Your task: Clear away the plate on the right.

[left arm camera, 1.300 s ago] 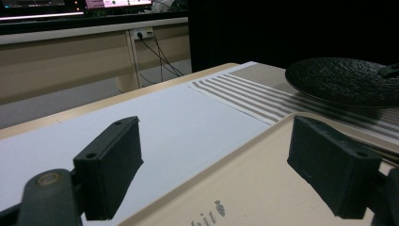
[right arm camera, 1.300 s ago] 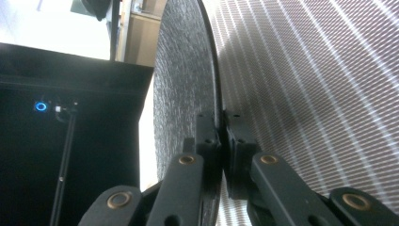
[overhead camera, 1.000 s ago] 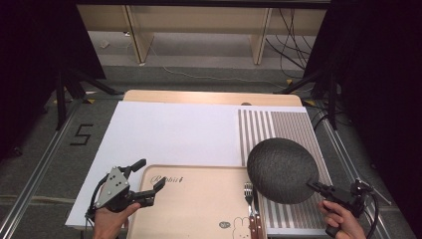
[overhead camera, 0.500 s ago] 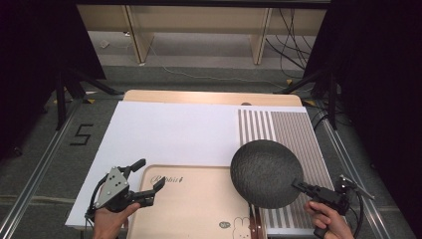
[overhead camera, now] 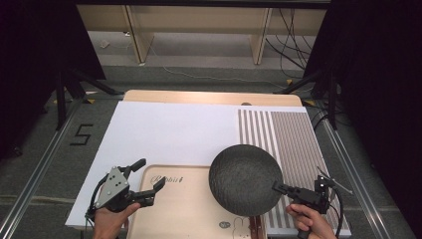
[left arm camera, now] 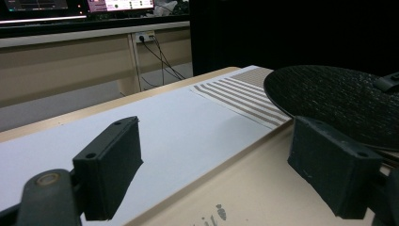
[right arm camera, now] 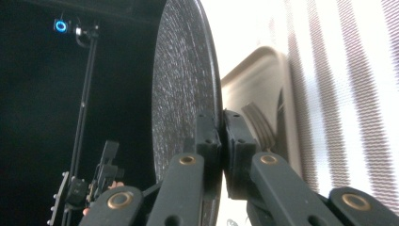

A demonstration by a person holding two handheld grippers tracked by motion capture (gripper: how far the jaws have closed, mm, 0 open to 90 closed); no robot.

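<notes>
- Nearest us, our right gripper [overhead camera: 276,186] pinches the rim of the dark round plate [overhead camera: 245,179]; in the right gripper view the two pads [right arm camera: 234,141] press together on the plate's edge [right arm camera: 188,94].
- Our left gripper [overhead camera: 149,174] hovers over the near-left part of the wooden tray [overhead camera: 184,214], jaws spread wide with nothing between them; the left gripper view shows bare tray between its pads [left arm camera: 110,165].
- The plate hangs above the tray's right part, overlapping the edge of the striped mat [overhead camera: 286,144]. Cutlery [overhead camera: 256,230] peeks out under its near rim; we cannot tell which pieces.
- Step in hand, as we judge it: carrying the plate across toward the tray's middle.
- Next move, we reckon: keep the plate level, set it down flat on the tray clear of the cutlery, then let the rim go.
- Farther off, the white sheet [overhead camera: 169,134] lies bare over the wooden table [overhead camera: 199,97].
</notes>
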